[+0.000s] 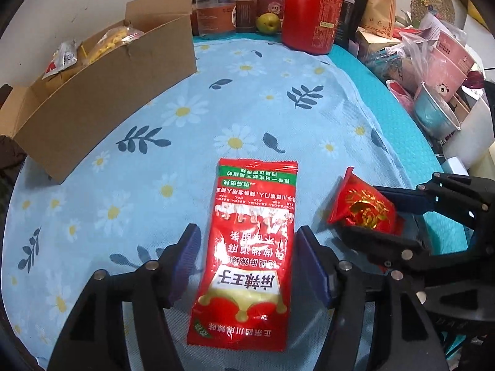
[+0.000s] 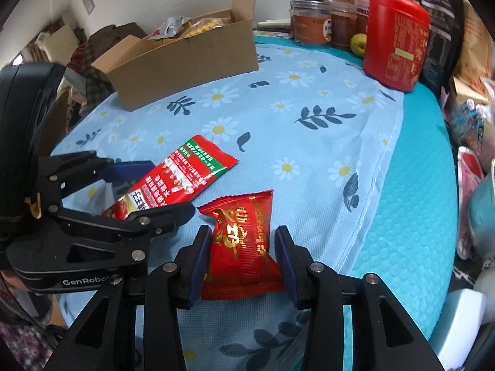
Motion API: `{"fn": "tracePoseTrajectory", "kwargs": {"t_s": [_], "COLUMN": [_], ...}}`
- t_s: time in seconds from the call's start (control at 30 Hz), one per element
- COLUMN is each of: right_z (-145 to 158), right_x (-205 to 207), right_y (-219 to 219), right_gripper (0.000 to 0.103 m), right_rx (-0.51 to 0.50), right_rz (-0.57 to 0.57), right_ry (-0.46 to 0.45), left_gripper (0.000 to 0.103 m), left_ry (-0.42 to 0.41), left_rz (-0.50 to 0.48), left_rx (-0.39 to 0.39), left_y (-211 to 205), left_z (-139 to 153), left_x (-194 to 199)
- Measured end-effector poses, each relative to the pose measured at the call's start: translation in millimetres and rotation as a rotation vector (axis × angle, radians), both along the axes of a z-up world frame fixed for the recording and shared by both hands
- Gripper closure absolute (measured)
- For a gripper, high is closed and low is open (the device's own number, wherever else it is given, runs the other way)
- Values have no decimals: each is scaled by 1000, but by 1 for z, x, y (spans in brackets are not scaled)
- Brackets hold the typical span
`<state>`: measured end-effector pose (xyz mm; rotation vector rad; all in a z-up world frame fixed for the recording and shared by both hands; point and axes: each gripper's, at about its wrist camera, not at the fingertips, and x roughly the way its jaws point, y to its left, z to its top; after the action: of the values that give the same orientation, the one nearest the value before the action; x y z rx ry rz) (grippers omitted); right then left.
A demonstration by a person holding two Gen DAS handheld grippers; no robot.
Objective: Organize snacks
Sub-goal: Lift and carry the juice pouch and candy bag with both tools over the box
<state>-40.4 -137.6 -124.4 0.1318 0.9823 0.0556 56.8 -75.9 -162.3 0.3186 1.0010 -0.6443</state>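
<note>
On the daisy-print cloth (image 1: 247,99) covering the desk, a long packet (image 1: 247,247) lies flat between the spread pads of the left tool (image 1: 247,262), untouched by either. Just beside it, the right tool (image 2: 244,259) straddles a small red pouch (image 2: 244,247), jaws narrowly apart and seemingly not pinching. Both snacks likely await transfer to the box (image 1: 102,92), already holding packets at the far-left edge. Jars and a red tin (image 1: 312,12) crowd the back wall.

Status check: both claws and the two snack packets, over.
Left claw open, straddling long red packet. Right claw open around small red packet. Both on cloth; box path clear.
</note>
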Motion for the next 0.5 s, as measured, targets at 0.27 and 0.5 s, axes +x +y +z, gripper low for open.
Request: {"fn": "tracePoseTrajectory", "kwargs": {"t_s": [0.27,0.5], "right_z": [1,6], "right_x": [0,-3], "right_y": [1,0], "right_gripper": [68,68], "right_rx": [-8,28], "right_rz": [15,24], "right_ry": [-24,-40], "left_gripper": [56,57], "left_ry": [24,24], "left_rz": [32,44], "left_rx": [-60,-103], "left_y": [5,12], "left_z": [5,14], "left_x": [0,-4]}}
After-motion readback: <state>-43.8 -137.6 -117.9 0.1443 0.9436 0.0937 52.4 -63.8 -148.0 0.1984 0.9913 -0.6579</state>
